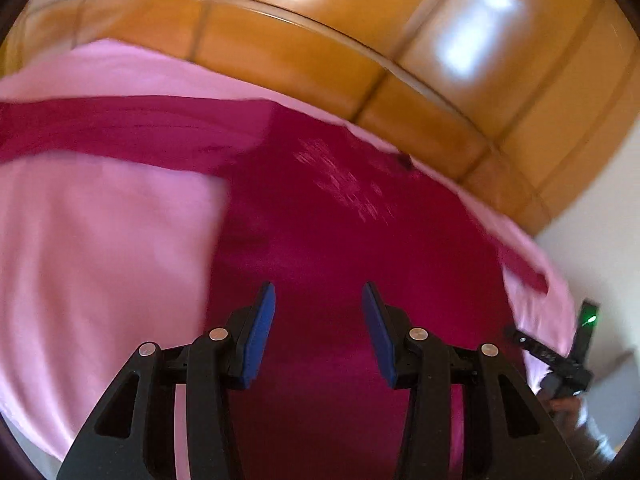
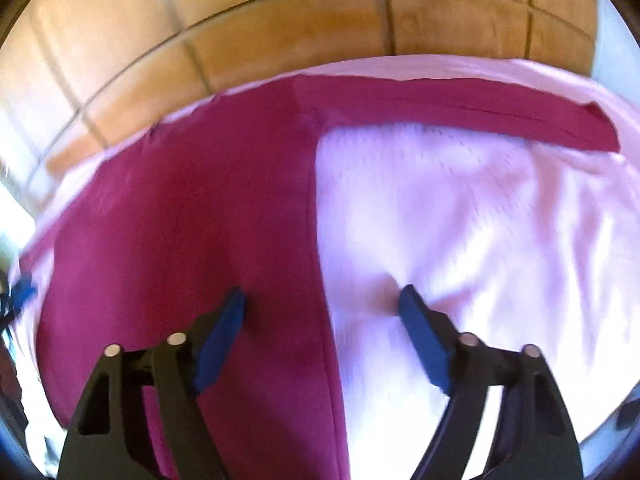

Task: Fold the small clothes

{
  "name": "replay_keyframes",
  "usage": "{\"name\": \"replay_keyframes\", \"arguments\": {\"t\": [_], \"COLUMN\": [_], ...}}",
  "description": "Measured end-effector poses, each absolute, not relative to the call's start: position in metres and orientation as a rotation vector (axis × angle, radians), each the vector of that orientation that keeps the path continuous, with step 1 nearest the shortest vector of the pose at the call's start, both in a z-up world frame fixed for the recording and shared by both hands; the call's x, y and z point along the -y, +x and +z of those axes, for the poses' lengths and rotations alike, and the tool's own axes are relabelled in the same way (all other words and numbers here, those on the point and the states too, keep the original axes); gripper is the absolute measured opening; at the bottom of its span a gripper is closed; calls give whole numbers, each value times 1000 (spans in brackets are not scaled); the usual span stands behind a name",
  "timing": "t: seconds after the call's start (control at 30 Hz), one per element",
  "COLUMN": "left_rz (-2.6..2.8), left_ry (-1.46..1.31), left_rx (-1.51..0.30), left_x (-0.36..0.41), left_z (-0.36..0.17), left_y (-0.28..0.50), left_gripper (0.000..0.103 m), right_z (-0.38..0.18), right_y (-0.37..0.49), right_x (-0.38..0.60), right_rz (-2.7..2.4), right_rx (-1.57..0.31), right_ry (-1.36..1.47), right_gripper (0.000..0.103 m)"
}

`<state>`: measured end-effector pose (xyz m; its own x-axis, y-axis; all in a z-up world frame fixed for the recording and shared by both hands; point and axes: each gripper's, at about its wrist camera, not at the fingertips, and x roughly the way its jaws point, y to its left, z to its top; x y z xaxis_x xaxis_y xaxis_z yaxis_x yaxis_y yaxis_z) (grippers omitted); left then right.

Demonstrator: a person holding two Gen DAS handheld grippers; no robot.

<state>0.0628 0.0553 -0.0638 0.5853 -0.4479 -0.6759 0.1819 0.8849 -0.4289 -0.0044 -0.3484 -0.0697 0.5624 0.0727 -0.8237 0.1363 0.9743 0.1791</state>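
Observation:
A dark magenta long-sleeved garment (image 1: 340, 232) lies flat on a pale pink sheet (image 1: 100, 248). One sleeve (image 1: 120, 128) stretches out to the left in the left wrist view. My left gripper (image 1: 318, 300) is open and empty above the garment's body. In the right wrist view the same garment (image 2: 192, 216) fills the left half, with a sleeve (image 2: 460, 112) stretched to the right. My right gripper (image 2: 320, 300) is open wide and empty, straddling the garment's right side edge, its right fingertip (image 2: 412, 304) over the pink sheet (image 2: 460, 220).
A glossy wooden headboard (image 1: 360, 48) runs behind the bed; it also shows in the right wrist view (image 2: 280, 32). The other hand-held gripper (image 1: 560, 356) with a green light shows at the right edge of the left wrist view. A white wall (image 1: 600, 240) is at the right.

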Motion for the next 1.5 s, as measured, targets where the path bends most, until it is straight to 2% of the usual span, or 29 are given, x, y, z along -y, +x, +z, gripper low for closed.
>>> {"name": "replay_keyframes", "arguments": {"t": [0.07,0.1,0.13,0.27,0.3,0.33,0.37,0.4,0.43,0.47,0.53,0.67,0.87,1.03,1.1,1.13,1.17,1.27,1.5], "left_rz": [-389,-371,-355,-292,-280,-278,-281,-281,-275,-270,-260,-241,-214,-204,-201,-200,-200,-209,-226], "left_ry": [-289,-243,-208,-132,-106,-86,-69,-52,-46,-44,-56,-71,-58,-67,-71,-74,-76,-81,-87], "left_rx": [-895,-905,-911,-926,-911,-902,-897,-892,-888,-885,-884,-877,-881,-895,-900,-902,-904,-912,-946], "left_x": [-35,-26,-19,-18,-15,-13,-9,-5,-3,-1,3,7,13,14,14,14,14,14,13], "left_z": [-72,-77,-81,-97,-100,-99,-101,-102,-102,-102,-105,-107,-109,-109,-108,-108,-108,-106,-103], "left_y": [56,54,64,55,52,50,50,48,48,50,53,57,59,62,63,63,63,64,67], "left_gripper": [44,44,44,46,49,58,63,70,73,75,83,89,94,95,95,95,95,98,99], "right_z": [-67,-66,-64,-70,-67,-64,-60,-58,-55,-54,-56,-70,-89,-91,-84,-83,-79,-57,-17], "right_y": [-17,-23,-28,-36,-35,-34,-33,-33,-34,-30,-24,-8,22,54,62,68,72,86,134], "right_x": [340,336,332,338,341,346,358,370,386,401,451,536,627,651,652,651,649,621,499], "right_rz": [-6,10,10,26,42,53,55,38,4,-44,-148,-331,-500,-560,-561,-551,-542,-489,-197], "right_rx": [-980,-984,-982,-996,-1002,-1001,-987,-966,-942,-922,-876,-820,-715,-718,-752,-765,-774,-767,-762], "right_ry": [219,200,171,153,156,178,228,270,313,358,507,698,931,924,862,843,819,680,496], "right_gripper": [20,13,12,12,12,15,26,33,47,57,64,64,52,47,32,16,13,10,9]}}
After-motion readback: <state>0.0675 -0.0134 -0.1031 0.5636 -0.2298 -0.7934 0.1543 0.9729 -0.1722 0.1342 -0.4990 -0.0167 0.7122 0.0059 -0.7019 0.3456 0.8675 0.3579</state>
